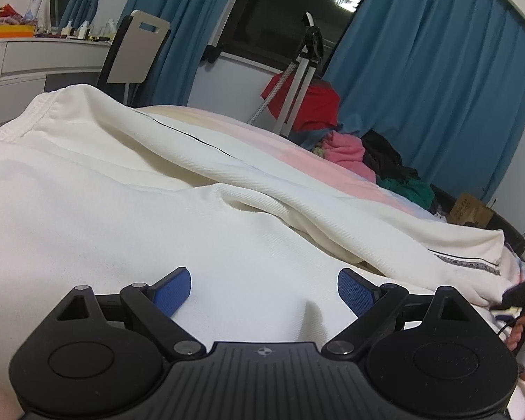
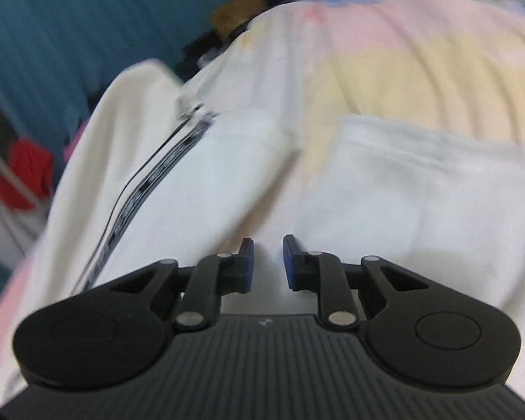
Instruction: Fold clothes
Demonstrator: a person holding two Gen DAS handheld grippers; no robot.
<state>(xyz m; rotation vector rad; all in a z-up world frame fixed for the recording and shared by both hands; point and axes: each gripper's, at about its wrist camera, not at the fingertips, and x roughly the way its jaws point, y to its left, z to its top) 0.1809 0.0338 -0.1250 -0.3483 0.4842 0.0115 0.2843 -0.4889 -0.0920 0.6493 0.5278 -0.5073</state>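
White knit trousers (image 1: 129, 189) lie spread across the bed, side stripe (image 2: 147, 182) showing. Left gripper (image 1: 264, 288) hovers low over the fabric, jaws wide, holding nothing; right gripper (image 2: 268, 260) has jaws narrow but apart, over the legs. Best to pinch a hem cleanly before lifting. Beneath is a pastel sheet (image 2: 402, 52); teal curtains (image 1: 437, 70) hang behind.

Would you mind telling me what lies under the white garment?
The white garment is spread over a pastel bedsheet, pink and yellow where it shows beyond the fabric. Whatever lies directly beneath the garment is covered.
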